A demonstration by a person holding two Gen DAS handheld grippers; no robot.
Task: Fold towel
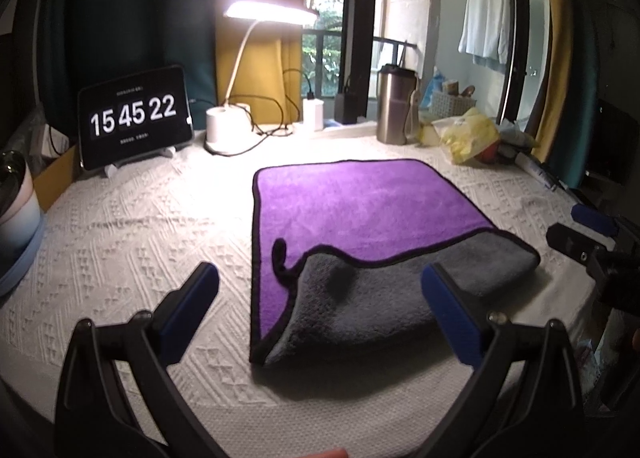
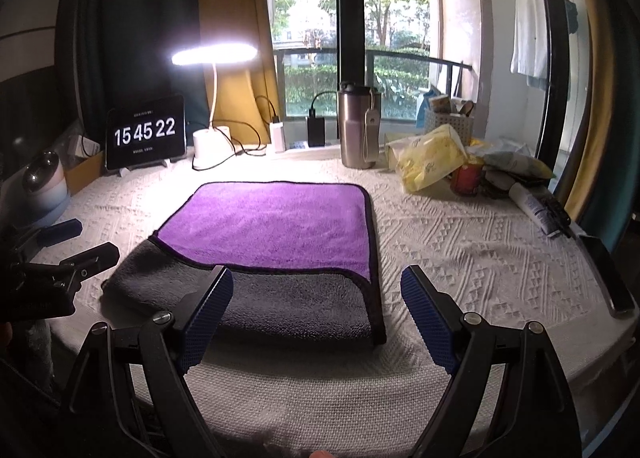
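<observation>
A purple towel (image 1: 352, 202) with black trim and a grey underside lies on the white textured tablecloth (image 1: 132, 226). Its near edge is folded up over itself, so a grey band (image 1: 384, 298) covers the near part. My left gripper (image 1: 320, 290) is open and empty, just in front of the folded edge. The towel also shows in the right wrist view (image 2: 272, 222), with the grey fold (image 2: 280, 306) nearest. My right gripper (image 2: 316, 290) is open and empty in front of the fold's right corner. Each gripper shows at the other view's edge.
At the back stand a tablet clock (image 1: 134, 118), a lit desk lamp (image 1: 224, 126) with cables, a steel tumbler (image 2: 358, 126), a yellow bag (image 2: 430, 160), a red can (image 2: 466, 178), a tube (image 2: 536, 208) and a phone (image 2: 612, 274). A bowl (image 1: 16, 214) sits left.
</observation>
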